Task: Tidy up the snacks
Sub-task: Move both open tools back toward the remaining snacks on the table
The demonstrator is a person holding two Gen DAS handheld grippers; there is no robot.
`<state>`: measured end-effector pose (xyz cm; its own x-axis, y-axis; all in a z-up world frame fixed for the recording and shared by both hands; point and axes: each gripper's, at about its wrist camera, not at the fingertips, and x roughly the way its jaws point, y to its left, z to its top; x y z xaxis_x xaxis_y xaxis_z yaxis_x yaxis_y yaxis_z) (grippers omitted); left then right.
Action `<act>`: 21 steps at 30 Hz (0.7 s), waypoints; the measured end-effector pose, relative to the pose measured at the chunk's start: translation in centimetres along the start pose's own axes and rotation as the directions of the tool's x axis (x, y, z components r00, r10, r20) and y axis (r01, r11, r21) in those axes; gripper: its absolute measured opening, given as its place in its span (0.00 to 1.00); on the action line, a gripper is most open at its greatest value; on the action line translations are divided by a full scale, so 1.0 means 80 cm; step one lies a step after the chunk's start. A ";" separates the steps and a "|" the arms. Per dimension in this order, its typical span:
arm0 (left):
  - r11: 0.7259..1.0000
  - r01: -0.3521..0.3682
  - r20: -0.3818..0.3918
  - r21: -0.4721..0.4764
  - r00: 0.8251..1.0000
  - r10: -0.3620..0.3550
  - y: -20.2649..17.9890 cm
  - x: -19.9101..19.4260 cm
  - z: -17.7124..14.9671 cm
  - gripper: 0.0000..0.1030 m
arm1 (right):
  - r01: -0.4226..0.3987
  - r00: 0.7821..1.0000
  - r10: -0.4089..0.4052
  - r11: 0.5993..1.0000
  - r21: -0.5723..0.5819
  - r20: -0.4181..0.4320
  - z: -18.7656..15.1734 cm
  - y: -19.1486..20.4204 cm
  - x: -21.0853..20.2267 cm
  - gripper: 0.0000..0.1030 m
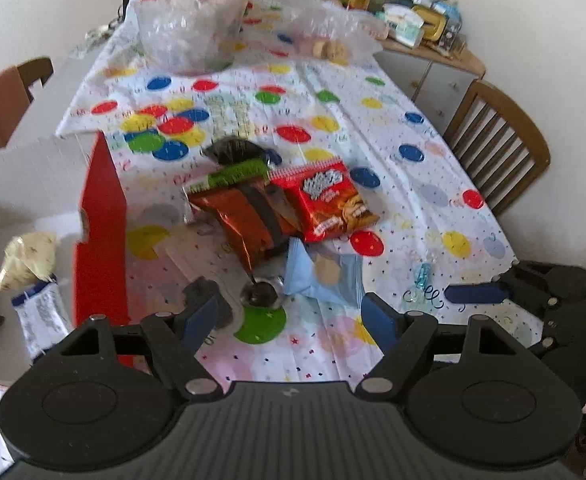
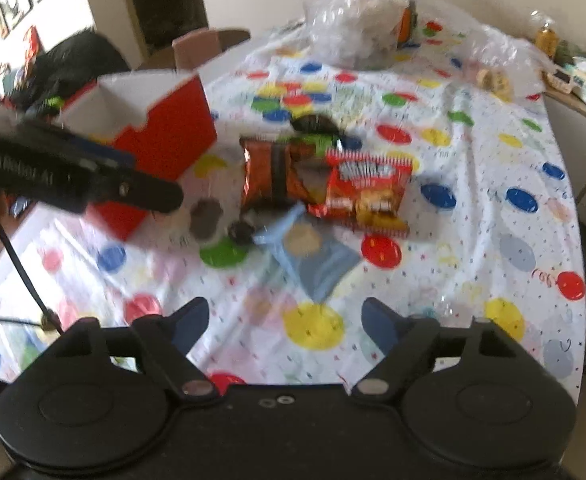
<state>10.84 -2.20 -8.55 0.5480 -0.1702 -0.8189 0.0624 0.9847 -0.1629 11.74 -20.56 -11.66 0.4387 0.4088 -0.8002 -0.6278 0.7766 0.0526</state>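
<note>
Left wrist view: the left gripper (image 1: 289, 316) has its blue-padded fingers (image 1: 199, 314) spread fairly wide with nothing between them, hanging above the dotted tablecloth (image 1: 413, 128). The snacks lie in a loose heap at twelve o'clock from the fingertips: a red snack bag (image 1: 327, 200) with a biscuit picture, an orange-brown bag (image 1: 239, 216) at its nine o'clock, a dark green-banded packet (image 1: 237, 158) behind both, and a pale blue packet (image 1: 323, 276) nearest the fingertips. A small dark round sweet (image 1: 263, 294) sits just beside the blue packet. At nine o'clock stands the red box (image 1: 103, 232), white inside, with a few wrapped snacks already in it. The right gripper (image 1: 485, 294) shows at three o'clock.

Right wrist view: the right gripper (image 2: 283, 322) is likewise open and empty; its fingers (image 2: 379, 322) frame bare cloth. The pale blue packet (image 2: 313, 258) lies at twelve o'clock, close ahead, and the red snack bag (image 2: 367, 190) and orange-brown bag (image 2: 265, 172) sit further on. The red box (image 2: 161, 136) stands at ten o'clock, with the left gripper (image 2: 105, 172) blurred in front of it.

Judging by this, both hands are approaching the heap for the next pick-up. The blue packet looks the likeliest target; it lies flat and crinkled, so the fingers would need to come down around an edge before closing, then carry it to the box.
</note>
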 end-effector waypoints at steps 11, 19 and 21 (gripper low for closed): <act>0.997 -0.069 -0.050 -0.025 0.996 0.068 -0.014 0.041 0.000 0.77 | 0.070 0.995 -0.069 0.998 0.008 -0.076 -0.023 -0.061 0.040 0.70; 0.992 -0.049 -0.094 0.118 0.994 0.060 -0.047 0.086 0.016 0.77 | 0.108 0.991 -0.091 0.976 0.190 -0.098 -0.014 -0.114 0.063 0.55; 0.985 -0.052 -0.106 0.165 0.992 0.070 -0.054 0.099 0.018 0.77 | 0.099 0.992 -0.077 0.968 0.229 -0.102 -0.013 -0.119 0.066 0.54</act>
<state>16.13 -7.76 -13.55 0.4591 -0.1038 -0.8823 0.1707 0.9850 -0.0270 19.37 -26.33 -17.02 0.4184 0.2968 -0.8584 -0.4169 0.9024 0.1088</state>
